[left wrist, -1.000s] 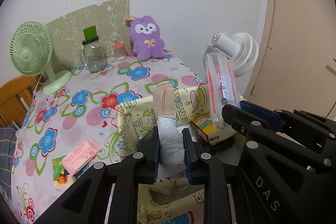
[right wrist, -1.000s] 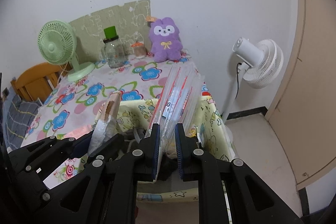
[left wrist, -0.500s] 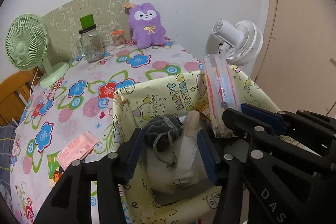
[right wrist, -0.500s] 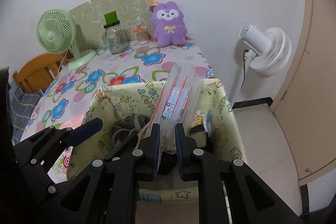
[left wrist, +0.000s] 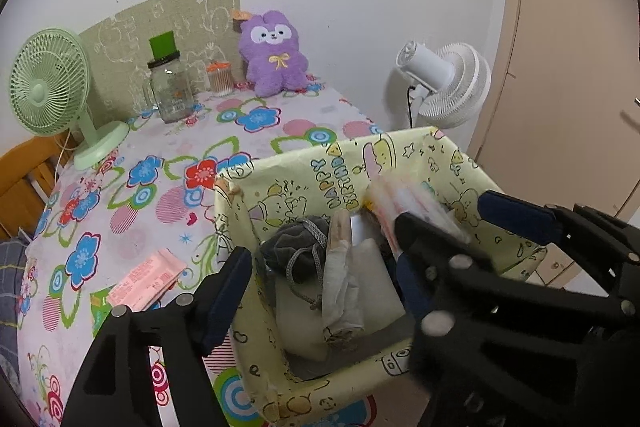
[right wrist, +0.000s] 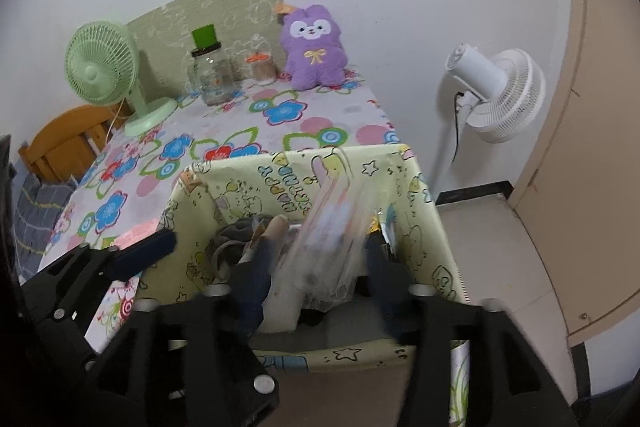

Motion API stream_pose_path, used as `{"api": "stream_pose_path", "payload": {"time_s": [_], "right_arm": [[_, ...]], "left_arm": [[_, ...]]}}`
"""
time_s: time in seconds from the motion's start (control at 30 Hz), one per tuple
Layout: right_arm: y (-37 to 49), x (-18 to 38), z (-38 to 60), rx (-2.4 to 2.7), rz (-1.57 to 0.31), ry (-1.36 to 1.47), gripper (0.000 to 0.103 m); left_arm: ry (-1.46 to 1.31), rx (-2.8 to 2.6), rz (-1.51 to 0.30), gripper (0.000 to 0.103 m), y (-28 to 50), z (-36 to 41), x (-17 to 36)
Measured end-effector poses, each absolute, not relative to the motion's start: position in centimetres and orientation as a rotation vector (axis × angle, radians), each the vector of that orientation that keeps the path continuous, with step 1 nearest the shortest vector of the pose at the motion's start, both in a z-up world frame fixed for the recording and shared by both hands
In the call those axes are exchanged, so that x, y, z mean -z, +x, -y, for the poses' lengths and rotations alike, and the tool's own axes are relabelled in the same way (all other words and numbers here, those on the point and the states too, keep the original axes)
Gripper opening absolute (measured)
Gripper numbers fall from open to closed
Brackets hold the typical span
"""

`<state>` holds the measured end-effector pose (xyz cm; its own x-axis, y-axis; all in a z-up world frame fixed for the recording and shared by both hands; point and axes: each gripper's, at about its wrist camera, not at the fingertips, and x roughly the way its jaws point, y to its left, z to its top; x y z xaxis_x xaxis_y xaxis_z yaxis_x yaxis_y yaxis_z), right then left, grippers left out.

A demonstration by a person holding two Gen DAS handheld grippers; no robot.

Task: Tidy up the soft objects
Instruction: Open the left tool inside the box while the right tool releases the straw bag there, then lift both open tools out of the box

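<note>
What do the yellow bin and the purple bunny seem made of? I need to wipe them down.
Yellow bin: looks like thin printed fabric or coated paper, matte; its walls crease and sag. Purple bunny: plush, with a fuzzy pile at its outline, probably not wipeable.

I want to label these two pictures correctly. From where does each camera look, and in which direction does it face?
Left wrist view: sits on the left gripper, looks down into the yellow box; its own opening jaws and the right gripper show.
Right wrist view: sits on the right gripper, same direction; its opening jaws straddle a clear packet, the left gripper's finger shows at the left.
Shared: box, purple plush, green fan, white fan.
</note>
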<state>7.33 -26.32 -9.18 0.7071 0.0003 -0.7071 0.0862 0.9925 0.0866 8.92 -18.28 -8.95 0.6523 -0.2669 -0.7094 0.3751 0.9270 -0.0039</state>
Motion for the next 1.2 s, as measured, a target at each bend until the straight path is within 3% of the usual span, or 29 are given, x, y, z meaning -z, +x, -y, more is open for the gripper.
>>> {"api": "stream_pose_path", "payload": {"time_s": [0.4, 1.2], "right_arm": [[6.3, 7.8, 25.2, 0.067, -0.743, 0.121, 0.080], [4.1, 4.5, 20.0, 0.065, -0.642, 0.105, 0.087]], "left_arm": [[0.140, 0.354, -0.750, 0.084, 8.0, 17.1, 7.6], [0.151, 0.315, -0.662, 0.097, 5.3, 12.0, 4.2]]}}
